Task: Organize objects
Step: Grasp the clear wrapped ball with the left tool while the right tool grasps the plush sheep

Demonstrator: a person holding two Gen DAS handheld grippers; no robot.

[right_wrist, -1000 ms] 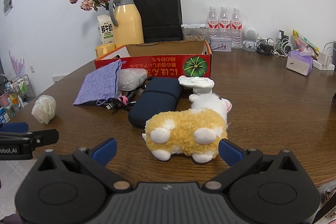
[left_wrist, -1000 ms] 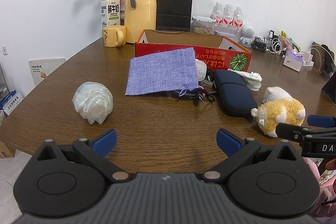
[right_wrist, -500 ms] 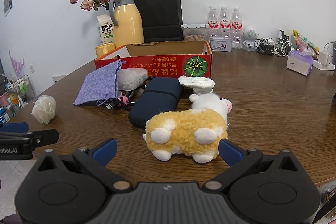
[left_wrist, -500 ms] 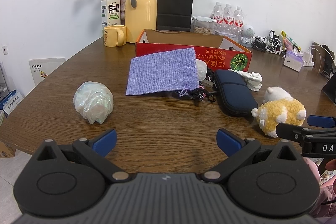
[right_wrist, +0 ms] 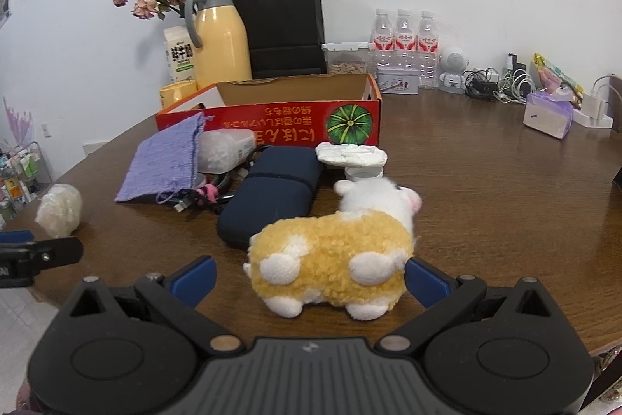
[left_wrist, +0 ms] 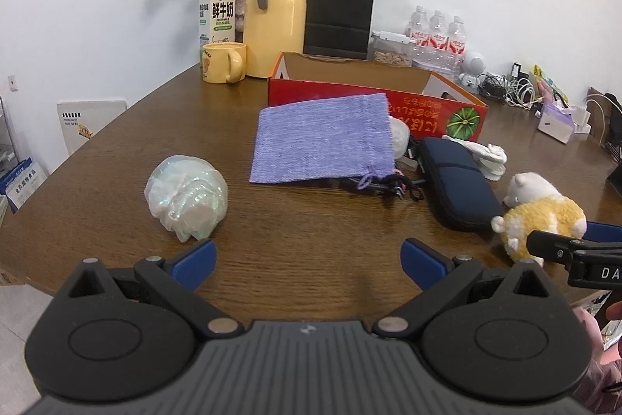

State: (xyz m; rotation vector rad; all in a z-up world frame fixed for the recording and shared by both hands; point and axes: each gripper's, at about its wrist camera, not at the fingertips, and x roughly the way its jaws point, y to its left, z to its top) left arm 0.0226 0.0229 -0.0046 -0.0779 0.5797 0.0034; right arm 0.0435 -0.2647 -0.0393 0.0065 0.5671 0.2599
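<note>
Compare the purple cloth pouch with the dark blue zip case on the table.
The purple woven drawstring pouch is flat and limp; the dark blue padded zip case is thick and holds its rounded shape. The pouch leans up on things beneath it, against the red cardboard box; the case lies flat on the brown wooden table. Both are soft, closed holders lying outside the box.

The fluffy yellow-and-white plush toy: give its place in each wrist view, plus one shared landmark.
Left wrist: fluffy yellow-and-white plush toy far right, beside the right gripper.
Right wrist: low centre, between the open fingers.
Shared landmark: red cardboard box behind it.
</note>
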